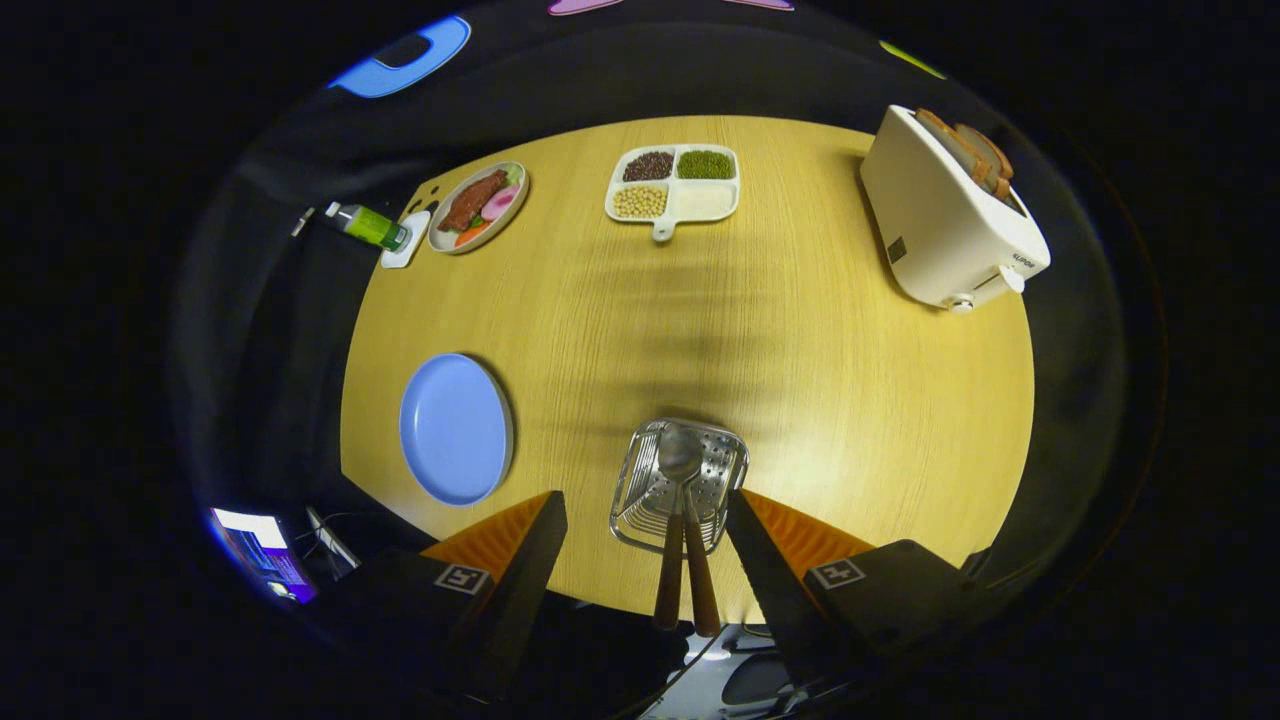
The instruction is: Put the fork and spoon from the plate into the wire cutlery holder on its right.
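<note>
Now, far to the left by the counter [800,380] edge lies a green bottle [366,225], and next to it a plate of food [478,207]. Closer in sits the blue plate [455,428], with nothing on it. To its right is the wire cutlery holder [680,485], just ahead of the tongs [647,540]. The spoon [678,520] and fork [700,580] lie in it, brown handles poking out toward the tongs. The tongs are spread wide, touching nothing. Beyond is a white tray of beans [673,183]. Far right stands a white toaster [950,215] with bread in it.
</note>
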